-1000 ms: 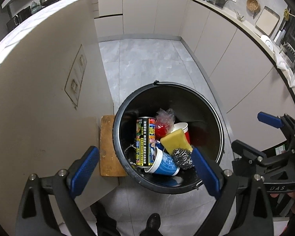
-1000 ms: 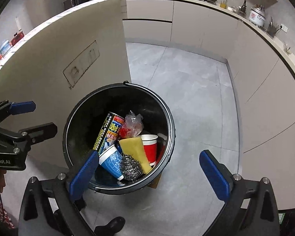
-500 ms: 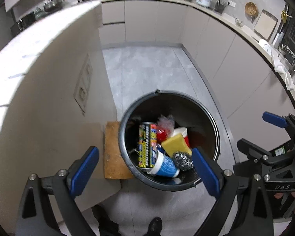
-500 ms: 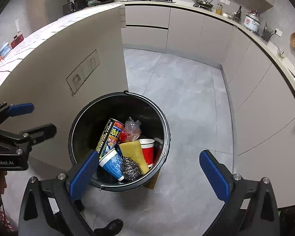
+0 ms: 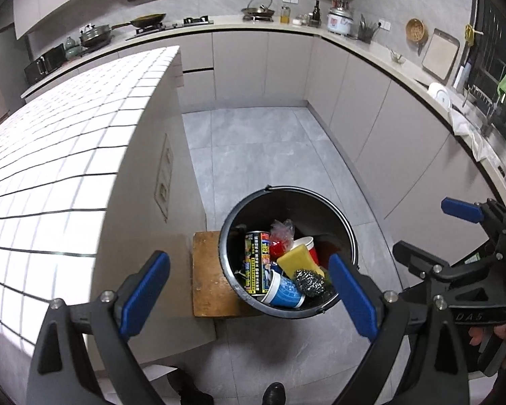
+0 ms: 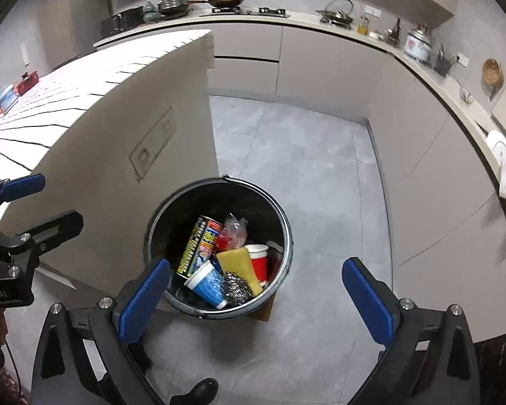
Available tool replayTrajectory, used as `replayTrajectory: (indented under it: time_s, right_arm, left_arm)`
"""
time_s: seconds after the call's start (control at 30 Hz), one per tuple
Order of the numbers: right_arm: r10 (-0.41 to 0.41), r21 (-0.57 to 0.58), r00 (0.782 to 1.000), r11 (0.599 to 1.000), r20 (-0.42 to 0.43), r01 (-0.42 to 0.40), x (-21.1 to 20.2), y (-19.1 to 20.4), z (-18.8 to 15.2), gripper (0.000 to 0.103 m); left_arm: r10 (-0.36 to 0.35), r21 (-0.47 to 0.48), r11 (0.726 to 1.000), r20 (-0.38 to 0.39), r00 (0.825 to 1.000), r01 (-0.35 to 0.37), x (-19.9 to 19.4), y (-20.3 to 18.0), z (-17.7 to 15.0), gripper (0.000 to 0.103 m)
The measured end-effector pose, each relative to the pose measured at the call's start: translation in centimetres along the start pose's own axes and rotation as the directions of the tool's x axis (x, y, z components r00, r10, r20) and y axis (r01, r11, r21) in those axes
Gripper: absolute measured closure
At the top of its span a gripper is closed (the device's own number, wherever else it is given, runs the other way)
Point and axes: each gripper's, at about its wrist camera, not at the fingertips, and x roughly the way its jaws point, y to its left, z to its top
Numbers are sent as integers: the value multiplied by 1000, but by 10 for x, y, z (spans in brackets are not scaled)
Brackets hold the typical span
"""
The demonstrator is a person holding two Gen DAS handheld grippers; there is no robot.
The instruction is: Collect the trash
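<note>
The black bin [image 5: 288, 249] stands on a wooden board [image 5: 209, 276] on the floor, beside the tiled counter's [image 5: 67, 155] end. Inside lie a can [image 5: 257, 263], blue cup [image 5: 283, 293], sponge [image 5: 298, 261], scourer [image 5: 308, 281], red cup [image 5: 308, 248] and bag [image 5: 280, 233]. Both the left gripper [image 5: 249, 293] and right gripper [image 6: 256, 300] hover above, fingers spread wide and empty.

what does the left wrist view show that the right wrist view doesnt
Only the left wrist view shows the wooden board under the bucket in full, and the right gripper. Only the right wrist view shows the left gripper and red items on the tiled counter. Both share the black bucket holding a can, yellow sponge and steel scrubber.
</note>
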Motion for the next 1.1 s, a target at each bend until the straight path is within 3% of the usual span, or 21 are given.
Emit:
replayTrajectory:
  time_s: [0.37,0.73,1.1]
  right_arm:
    - [2,4,1000,1000,5,-2,-30,29,20,0]
    - [26,3,998,1000,64,-26,-96,67,19,0]
    - [13,-18,993,1000,114,-11,-136,94,17,0]
  left_arm:
    - [80,-68,995,37,996,-77,-47,35,-3,7]
    - [144,-119,984,114,983,-131,-118,62,-9,7]
    - [140,-157,981,154,978,-116,-153,86,-24,6]
